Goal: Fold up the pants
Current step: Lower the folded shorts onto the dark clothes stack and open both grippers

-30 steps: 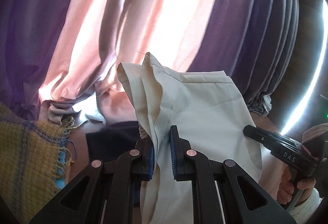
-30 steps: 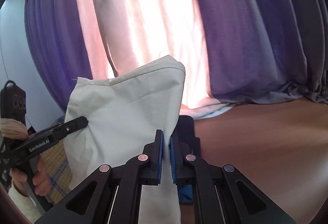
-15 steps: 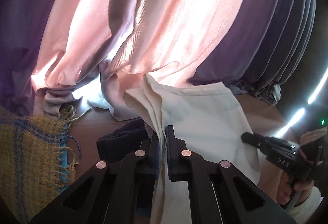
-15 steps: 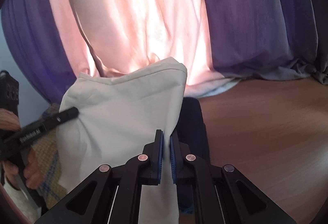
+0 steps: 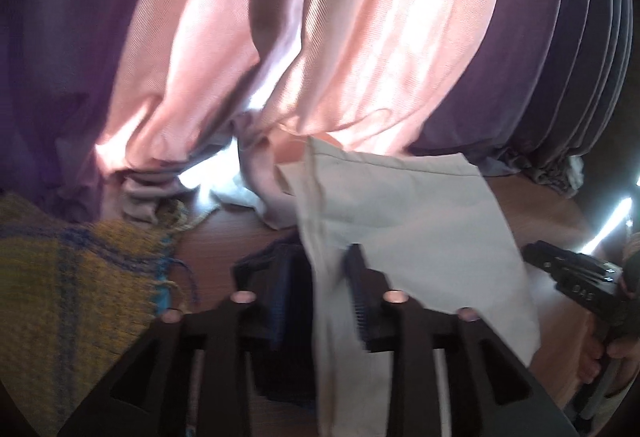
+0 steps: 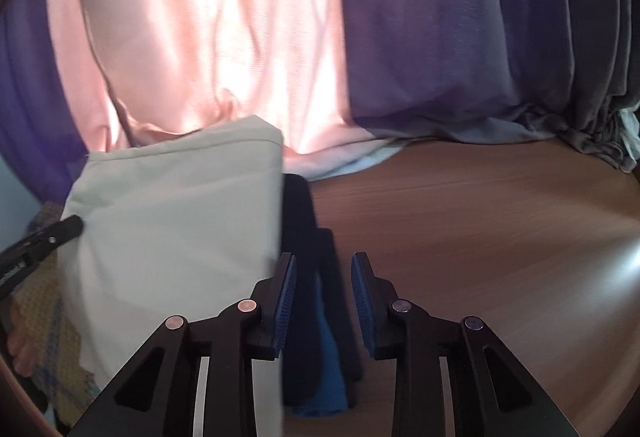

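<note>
The cream pants (image 5: 404,221) hang folded over a dark folded garment (image 5: 280,277) on the wooden table (image 6: 480,221). My left gripper (image 5: 320,289) has its jaws spread, with a fold of the cream cloth lying loosely between them. My right gripper (image 6: 323,293) is open and empty, just right of the cream pants (image 6: 180,221), above the dark garment (image 6: 312,277). The right gripper (image 5: 576,277) also shows at the right edge of the left wrist view. The left gripper's tip (image 6: 60,233) touches the pants' left side in the right wrist view.
Pink and purple curtains (image 6: 280,37) hang behind the table. A yellow woven cloth with blue stripes (image 5: 72,277) lies at the left. Something bright blue (image 6: 324,369) lies under the dark garment. Bare wood stretches to the right.
Both grippers have opened and let go of the cream pants. The pants and both grippers have dropped lower toward the table.
</note>
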